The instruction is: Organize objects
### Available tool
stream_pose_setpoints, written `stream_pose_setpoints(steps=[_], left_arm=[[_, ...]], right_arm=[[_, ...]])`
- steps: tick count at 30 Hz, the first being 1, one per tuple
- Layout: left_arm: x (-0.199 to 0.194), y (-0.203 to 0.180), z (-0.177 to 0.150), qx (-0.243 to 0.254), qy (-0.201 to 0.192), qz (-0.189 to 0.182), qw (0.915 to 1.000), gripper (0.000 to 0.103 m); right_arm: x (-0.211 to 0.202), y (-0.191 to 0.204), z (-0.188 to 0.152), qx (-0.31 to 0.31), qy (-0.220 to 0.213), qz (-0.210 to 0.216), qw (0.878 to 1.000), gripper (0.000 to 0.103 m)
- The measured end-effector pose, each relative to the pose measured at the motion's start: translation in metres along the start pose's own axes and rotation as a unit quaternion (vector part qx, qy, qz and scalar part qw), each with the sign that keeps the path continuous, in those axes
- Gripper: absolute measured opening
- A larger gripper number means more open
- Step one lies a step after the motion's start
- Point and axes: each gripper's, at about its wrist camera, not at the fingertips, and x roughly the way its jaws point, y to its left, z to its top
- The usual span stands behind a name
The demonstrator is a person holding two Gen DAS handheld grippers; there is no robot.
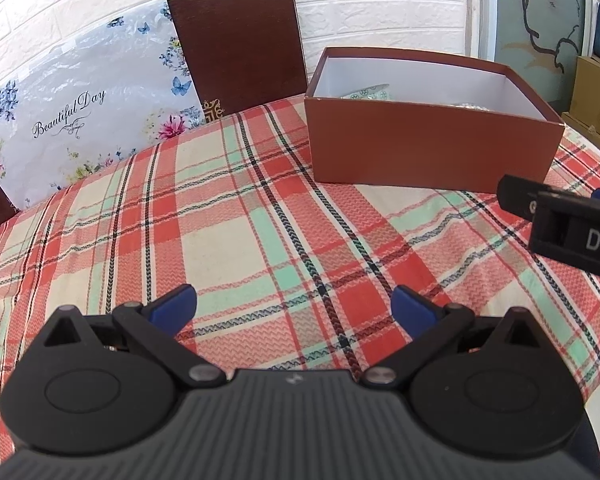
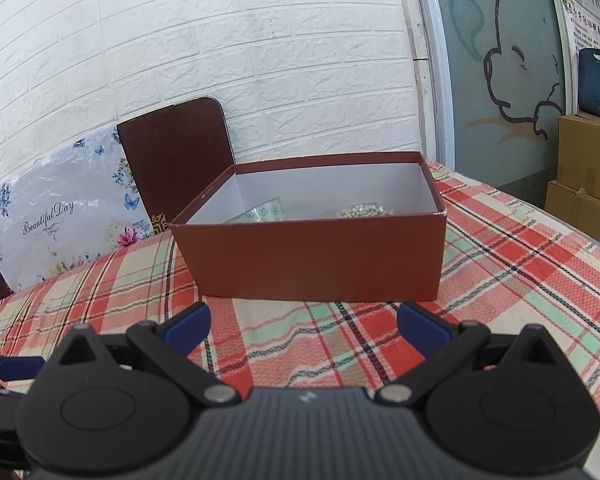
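Both tools spread wide, empty: left gripper [image 1: 294, 300] well short of the brown box [image 2: 320, 256], right gripper [image 2: 303, 322] just before its near wall. Objects already inside: patterned packet [image 2: 266, 213], bead bag [image 2: 366, 211]. Risk, as judged: a forward push shoves the light box across the plaid tablecloth [image 1: 240, 216]. Behind box: chair back [image 2: 178, 152], white brick wall [image 2: 260, 40].

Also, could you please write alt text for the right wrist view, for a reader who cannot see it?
An open brown box with a white interior sits on a plaid tablecloth, holding a patterned packet and a bag of pale beads. The right gripper hangs open and empty in front of it.
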Motion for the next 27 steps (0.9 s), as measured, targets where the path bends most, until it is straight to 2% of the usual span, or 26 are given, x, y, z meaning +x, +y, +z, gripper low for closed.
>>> stream_pose_setpoints(steps=[27], left_arm=[[0.0017, 0.0034, -0.0037, -0.005, 0.003, -0.003, 1.0, 0.103]], right_arm=[[0.0036, 0.0033, -0.0038, -0.006, 0.01, 0.002, 1.0, 0.103]])
